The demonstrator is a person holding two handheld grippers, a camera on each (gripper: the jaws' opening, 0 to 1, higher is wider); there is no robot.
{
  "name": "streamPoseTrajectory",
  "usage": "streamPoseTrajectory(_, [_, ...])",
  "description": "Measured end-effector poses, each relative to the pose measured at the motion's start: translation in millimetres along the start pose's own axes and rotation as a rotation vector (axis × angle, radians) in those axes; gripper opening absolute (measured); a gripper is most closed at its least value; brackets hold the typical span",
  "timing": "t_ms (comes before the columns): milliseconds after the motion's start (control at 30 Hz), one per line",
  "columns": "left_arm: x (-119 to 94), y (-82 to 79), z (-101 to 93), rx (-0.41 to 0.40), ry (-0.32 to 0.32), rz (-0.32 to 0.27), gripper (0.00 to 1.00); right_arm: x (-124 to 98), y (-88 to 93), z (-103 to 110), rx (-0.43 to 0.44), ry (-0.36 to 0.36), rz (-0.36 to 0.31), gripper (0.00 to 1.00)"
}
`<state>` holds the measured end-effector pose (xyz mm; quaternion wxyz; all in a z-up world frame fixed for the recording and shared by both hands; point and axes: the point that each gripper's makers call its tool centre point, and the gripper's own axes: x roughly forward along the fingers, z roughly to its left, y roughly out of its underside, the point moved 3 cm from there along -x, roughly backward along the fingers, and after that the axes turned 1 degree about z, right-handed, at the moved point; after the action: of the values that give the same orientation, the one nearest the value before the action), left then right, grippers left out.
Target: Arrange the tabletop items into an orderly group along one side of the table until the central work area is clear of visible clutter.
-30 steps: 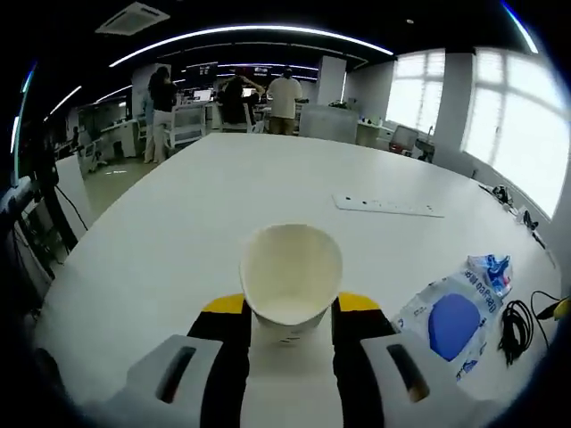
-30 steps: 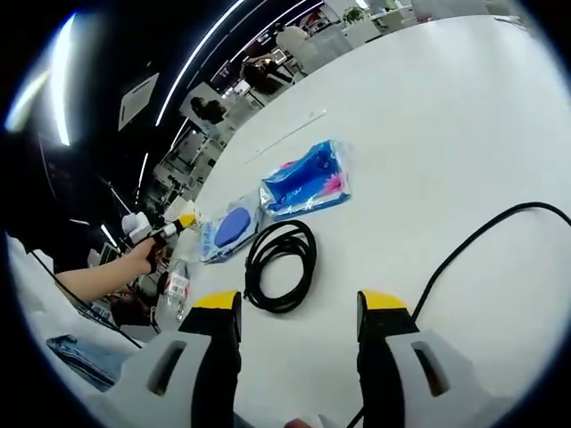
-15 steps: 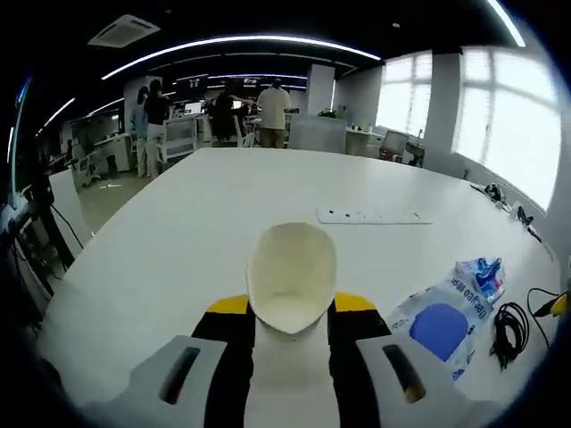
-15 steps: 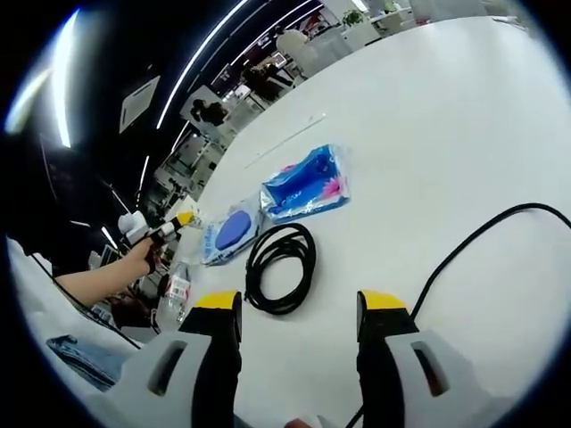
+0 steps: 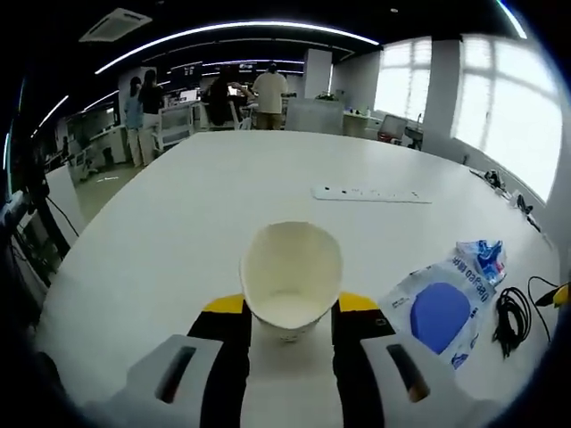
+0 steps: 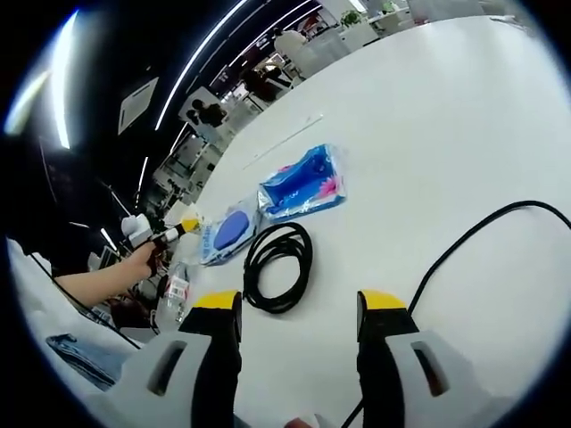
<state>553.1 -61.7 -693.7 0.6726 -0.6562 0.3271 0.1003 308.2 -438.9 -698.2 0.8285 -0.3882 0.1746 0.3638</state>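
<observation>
Item 1: paper cup (image 5: 291, 281). White, empty, mouth tipped toward the camera and squeezed slightly oval. Sits between the jaws of the left gripper (image 5: 291, 312), which are clenched on its lower wall.

Item 2: clear pouch w/ blue disc (image 5: 443, 312). Lies flat on the white table (image 5: 178, 232), right of the left fingers and apart from them.

Item 3: blue printed packet (image 6: 303, 185). Lies ahead of the right gripper (image 6: 299, 316), touching the pouch.

Item 4: coiled black cable (image 6: 278, 266). Just ahead of the right fingers, toward the left one.

Item 5: loose black cord (image 6: 464, 245). Runs past the right finger's outer side.

Item 6: white power strip (image 5: 372, 193). Far ahead of the cup.

Right gripper: jaws spread wide, holding nothing, above the table.

Step in hand, by judgement: cup being carried toward the group. Next calls for setting it upright beside the pouch, then releasing; the coil looks the likely pick for the right.
</observation>
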Motion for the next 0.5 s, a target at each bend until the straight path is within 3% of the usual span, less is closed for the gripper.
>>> streamPoseTrajectory(133, [-0.4, 3.9, -2.0, -0.017, 0.008, 0.021, 0.35, 0.7, 0.1, -0.5, 0.000, -0.001, 0.001, 0.51])
streamPoseTrajectory(267, [-3.2, 5.9, 2.3, -0.057, -0.023, 0.030, 0.38, 0.6, 1.6, -0.9, 0.000, -0.001, 0.004, 0.51])
streamPoseTrajectory(300, [-4.6, 7.3, 3.0, -0.080, -0.034, 0.039, 0.44, 0.5, 1.6, -0.7, 0.001, -0.002, 0.004, 0.51])
streamPoseTrajectory(400, [-10.8, 1.9, 6.9, -0.117, -0.049, -0.016, 0.59, 1.1, 1.7, -0.4, 0.003, -0.005, 0.004, 0.51])
streamPoseTrajectory(500, [-16.6, 3.8, 9.2, -0.126, -0.059, -0.020, 0.64, 2.5, 1.5, 0.5, 0.001, -0.008, 0.006, 0.52])
